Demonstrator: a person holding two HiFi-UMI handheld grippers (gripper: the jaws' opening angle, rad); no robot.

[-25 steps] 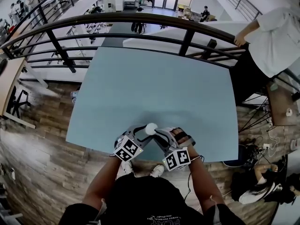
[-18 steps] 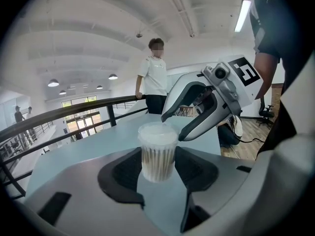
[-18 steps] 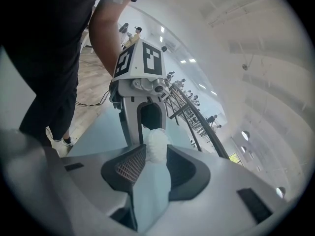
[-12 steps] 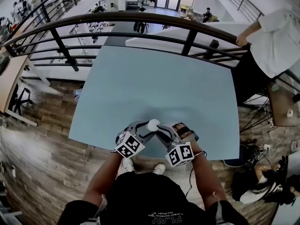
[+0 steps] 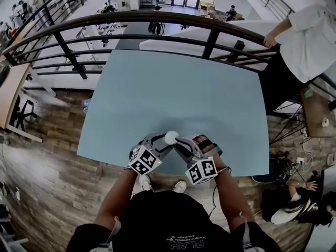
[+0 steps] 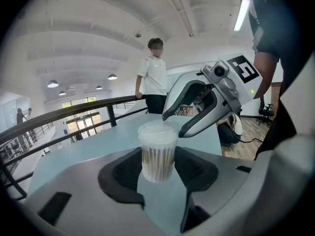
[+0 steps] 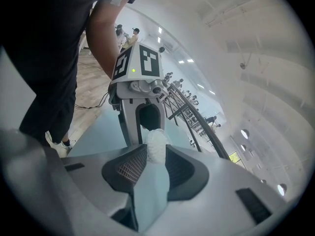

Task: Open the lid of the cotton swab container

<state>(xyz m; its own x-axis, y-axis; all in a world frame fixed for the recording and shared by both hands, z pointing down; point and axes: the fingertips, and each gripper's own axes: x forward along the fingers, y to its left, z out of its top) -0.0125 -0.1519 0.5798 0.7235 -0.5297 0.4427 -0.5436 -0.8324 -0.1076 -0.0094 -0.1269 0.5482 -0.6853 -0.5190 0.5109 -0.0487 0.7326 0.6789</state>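
The cotton swab container (image 5: 170, 137) is a small clear cup of swabs with a white lid, near the table's front edge. In the left gripper view the container (image 6: 157, 154) stands upright between the jaws of my left gripper (image 6: 157, 167), whose black pads press on its sides. My right gripper (image 6: 173, 124) comes in from the right at the container's top. In the right gripper view the white lid (image 7: 157, 145) sits between the pads of my right gripper (image 7: 156, 155), whose jaws are closing on it. In the head view the left gripper (image 5: 164, 142) and right gripper (image 5: 177, 142) meet at the container.
The pale blue table (image 5: 178, 88) stretches away from me. A dark railing (image 5: 210, 41) runs along its far edge. A person in a white shirt (image 5: 310, 41) leans on the railing at the far right. Wooden floor lies below the table's left side.
Both grippers and the container stay together at the table's front edge. The head view has shifted slightly, and nothing has come apart.
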